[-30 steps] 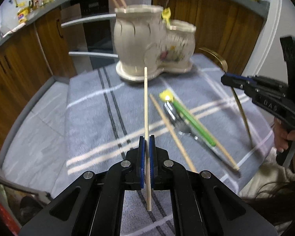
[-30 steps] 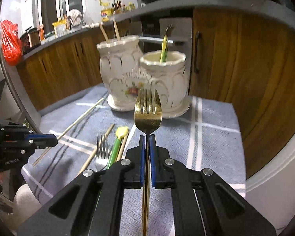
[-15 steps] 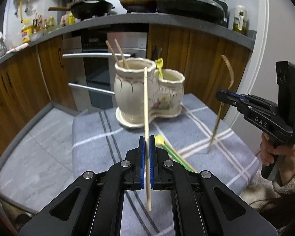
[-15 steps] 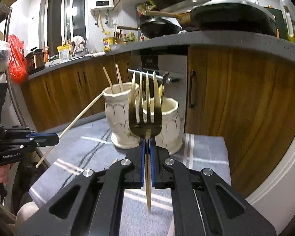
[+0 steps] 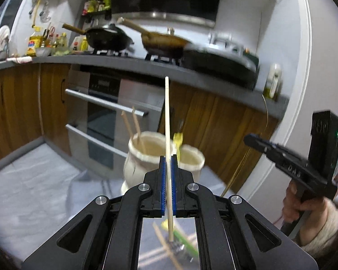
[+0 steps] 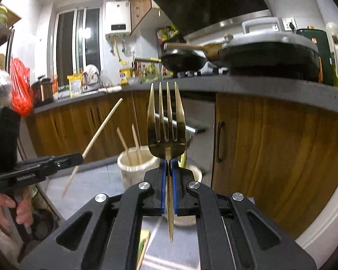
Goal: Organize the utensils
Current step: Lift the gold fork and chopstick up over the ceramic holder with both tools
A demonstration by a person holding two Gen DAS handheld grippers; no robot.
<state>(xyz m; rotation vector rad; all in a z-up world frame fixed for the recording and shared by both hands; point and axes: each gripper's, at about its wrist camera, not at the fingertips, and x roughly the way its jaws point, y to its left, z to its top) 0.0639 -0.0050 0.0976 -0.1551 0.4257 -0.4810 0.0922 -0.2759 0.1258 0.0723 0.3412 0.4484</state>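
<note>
My left gripper (image 5: 167, 159) is shut on a wooden chopstick (image 5: 167, 121), held upright in the air. My right gripper (image 6: 168, 164) is shut on a gold fork (image 6: 166, 121), tines up. The cream double-pot utensil holder (image 5: 146, 155) stands below and ahead of both; its larger pot holds two chopsticks (image 5: 130, 128), its smaller pot a yellow-green utensil (image 5: 177, 140). The holder also shows in the right wrist view (image 6: 133, 168). The right gripper shows in the left wrist view (image 5: 250, 139), the left gripper in the right wrist view (image 6: 78, 157).
Loose utensils, a chopstick (image 5: 166, 247) and a green-handled piece (image 5: 187, 245), lie on the grey striped cloth (image 5: 97, 186) below. Wooden cabinets (image 6: 270, 157) and an oven (image 5: 101, 117) stand behind, with pans (image 5: 108, 40) on the counter above.
Both grippers have risen and tilted up with their utensils; the holder and cloth have dropped lower in both views, and the stove top has come into sight.
</note>
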